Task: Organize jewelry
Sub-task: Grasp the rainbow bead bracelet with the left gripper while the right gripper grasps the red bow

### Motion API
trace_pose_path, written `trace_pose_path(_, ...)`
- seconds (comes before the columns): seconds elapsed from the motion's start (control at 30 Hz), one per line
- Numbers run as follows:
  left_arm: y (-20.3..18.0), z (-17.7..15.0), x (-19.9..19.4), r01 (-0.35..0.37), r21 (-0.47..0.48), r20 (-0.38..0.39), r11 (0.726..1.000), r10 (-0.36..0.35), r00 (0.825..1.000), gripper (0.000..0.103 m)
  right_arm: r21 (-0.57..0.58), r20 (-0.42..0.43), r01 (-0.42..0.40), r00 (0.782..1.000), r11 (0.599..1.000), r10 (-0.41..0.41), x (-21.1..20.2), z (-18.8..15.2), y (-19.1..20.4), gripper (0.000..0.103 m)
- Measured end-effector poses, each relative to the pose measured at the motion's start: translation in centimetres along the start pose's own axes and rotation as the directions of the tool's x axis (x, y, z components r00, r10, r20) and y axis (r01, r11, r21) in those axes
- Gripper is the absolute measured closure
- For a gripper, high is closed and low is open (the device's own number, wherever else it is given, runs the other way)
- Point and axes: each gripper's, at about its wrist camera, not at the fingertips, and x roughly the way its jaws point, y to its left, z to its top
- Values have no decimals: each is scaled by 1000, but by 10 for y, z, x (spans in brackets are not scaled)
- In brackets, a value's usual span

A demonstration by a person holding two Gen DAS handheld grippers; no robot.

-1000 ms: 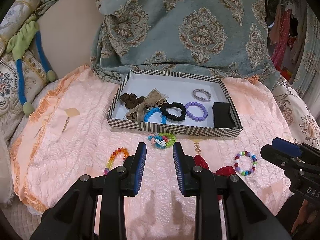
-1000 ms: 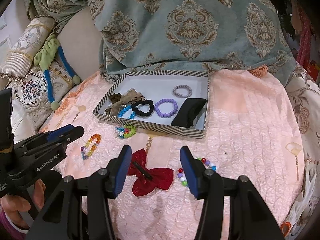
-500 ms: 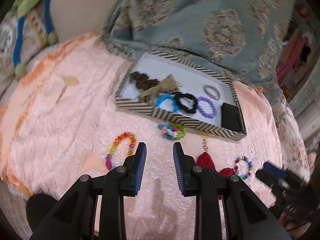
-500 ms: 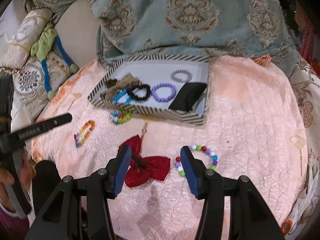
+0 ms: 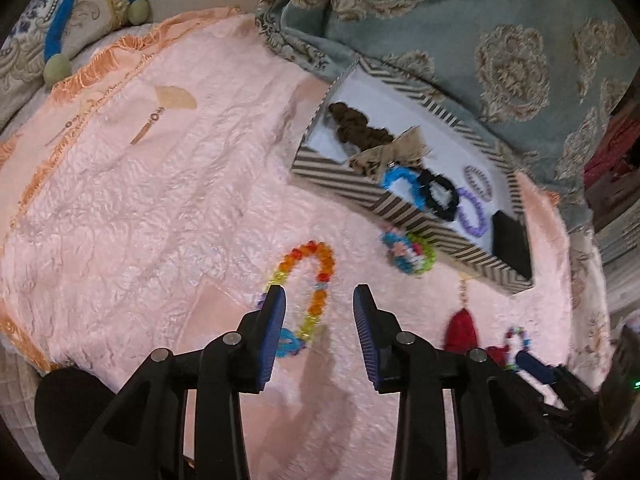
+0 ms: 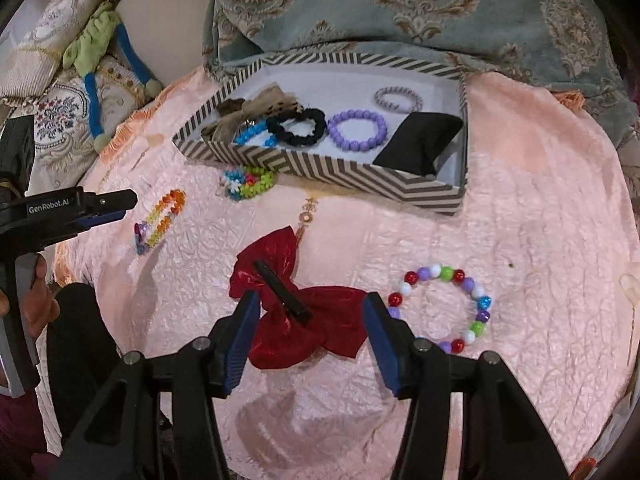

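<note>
The left gripper [image 5: 319, 296], its jaws just opened wide, straddles the rainbow bracelet [image 5: 308, 284] without pressing it. The right gripper [image 6: 308, 308], jaws also widening, frames the red bow [image 6: 296, 304]; only its view shows the round multicolour bracelet [image 6: 440, 308] whole. Beyond both lies the striped box [image 6: 320, 168], the neon bracelet [image 6: 248, 182] touching its near wall.

light: soft, even indoor | shadows: faint (under jaws) | blur: left view smeared | edges: fisheye-bent, dark corners
</note>
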Motion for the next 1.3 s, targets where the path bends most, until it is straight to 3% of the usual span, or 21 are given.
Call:
trace_pose_path(0.3,-23,-4,34,-174,160,19,972,174,985,84,-74,-44,32,998,997,-35,28,5,8,43)
trace_pose_path(0.43,-29,-4,48,-199,189,18,962,199,980,84,-100,-42,36,998,994,-41,37,6,11,41)
trace_pose_path(0.63,-27,-4,56,-167,179,3,970,169,986,85,-132,-15,37,999,990,-40,42,5,15,42)
trace_pose_path(0.77,-24,-2,54,-155,165,0,974,157,988,97,-122,2,24,1000,992,-24,40,5,15,75)
trace_pose_path(0.8,-23,-2,53,-152,163,0,975,154,988,98,-119,2,19,1000,993,-19,39,5,15,77)
trace_pose_path(0.87,-22,-2,52,-150,159,-1,976,152,988,103,-126,8,25,1000,992,-24,37,5,17,80)
trace_pose_path(1.03,-21,-5,46,-128,144,-1,981,129,992,103,-127,24,20,1000,992,-17,26,2,22,81)
trace_pose_path(1.17,-16,-5,37,-71,120,-8,990,72,997,103,-105,43,1,999,995,4,14,3,20,81)
trace_pose_path(1.3,-8,-1,25,35,68,-32,997,-33,999,103,-85,59,-8,998,996,13,5,3,18,81)
